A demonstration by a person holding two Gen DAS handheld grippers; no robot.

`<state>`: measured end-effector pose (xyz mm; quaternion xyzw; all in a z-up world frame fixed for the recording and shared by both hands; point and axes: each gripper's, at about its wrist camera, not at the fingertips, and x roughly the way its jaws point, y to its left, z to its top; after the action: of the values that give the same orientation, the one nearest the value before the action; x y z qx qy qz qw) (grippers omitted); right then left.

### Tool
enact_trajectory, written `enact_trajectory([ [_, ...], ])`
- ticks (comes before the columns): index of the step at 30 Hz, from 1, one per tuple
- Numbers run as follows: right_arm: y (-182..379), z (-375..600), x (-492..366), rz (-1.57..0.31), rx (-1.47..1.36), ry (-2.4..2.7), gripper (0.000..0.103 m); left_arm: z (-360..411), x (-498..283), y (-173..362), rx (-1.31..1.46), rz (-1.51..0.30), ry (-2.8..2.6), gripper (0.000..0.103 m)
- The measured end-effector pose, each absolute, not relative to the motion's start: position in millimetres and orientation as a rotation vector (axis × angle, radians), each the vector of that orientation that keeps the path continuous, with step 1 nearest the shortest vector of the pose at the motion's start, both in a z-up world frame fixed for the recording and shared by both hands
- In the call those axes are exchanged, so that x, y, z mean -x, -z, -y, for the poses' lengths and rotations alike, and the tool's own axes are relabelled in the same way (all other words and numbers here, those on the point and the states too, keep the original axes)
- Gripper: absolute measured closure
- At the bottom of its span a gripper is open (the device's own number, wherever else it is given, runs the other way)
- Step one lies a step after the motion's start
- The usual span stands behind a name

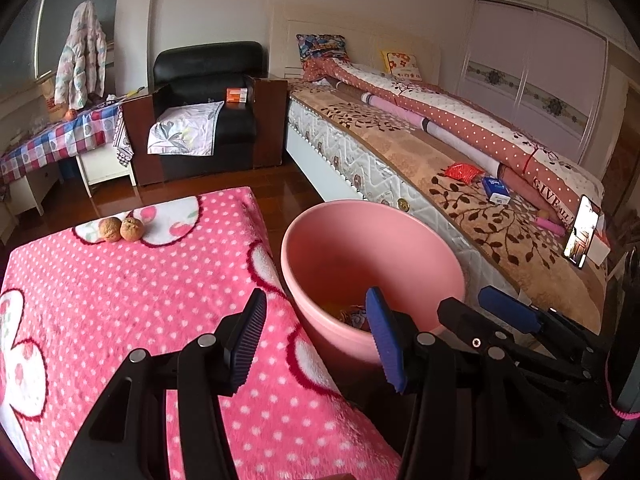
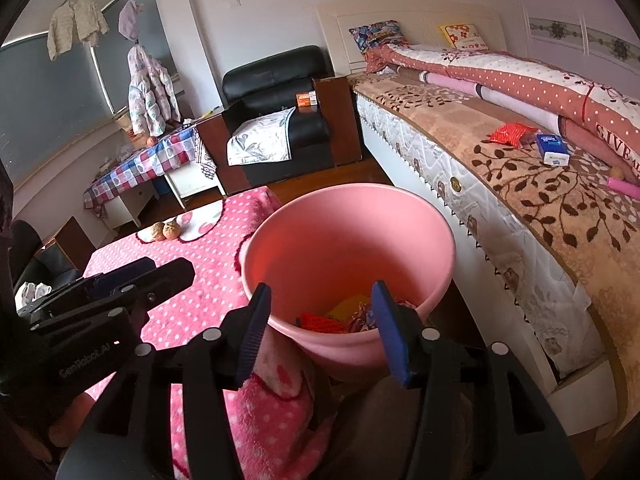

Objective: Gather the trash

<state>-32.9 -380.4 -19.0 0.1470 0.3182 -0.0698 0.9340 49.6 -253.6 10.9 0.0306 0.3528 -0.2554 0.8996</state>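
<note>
Right wrist view is showing the right gripper [image 2: 320,328] hanging over the pink bin [image 2: 348,216], fingers spread and empty — wrappers already lying inside. The left gripper [image 1: 316,340] is likewise spread, holding nothing. Next is probably reaching the two walnuts [image 1: 121,229] on the pink blanket [image 1: 140,300] — a careful pinch.

Both wrist views look obliquely down, close over the bucket [image 1: 372,264] [image 2: 348,248]; shared: pink blanket [image 1: 140,320] [image 2: 208,264], bed [image 1: 460,184] [image 2: 520,200], upper right of each frame
</note>
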Motion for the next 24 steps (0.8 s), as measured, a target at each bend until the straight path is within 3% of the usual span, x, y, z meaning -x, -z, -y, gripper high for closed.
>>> enact_trajectory([
  [24, 10, 364, 56, -0.614, -0.287, 0.154, 0.05, 234, -14, -11, -0.048, -0.703, 0.531, 0.052],
])
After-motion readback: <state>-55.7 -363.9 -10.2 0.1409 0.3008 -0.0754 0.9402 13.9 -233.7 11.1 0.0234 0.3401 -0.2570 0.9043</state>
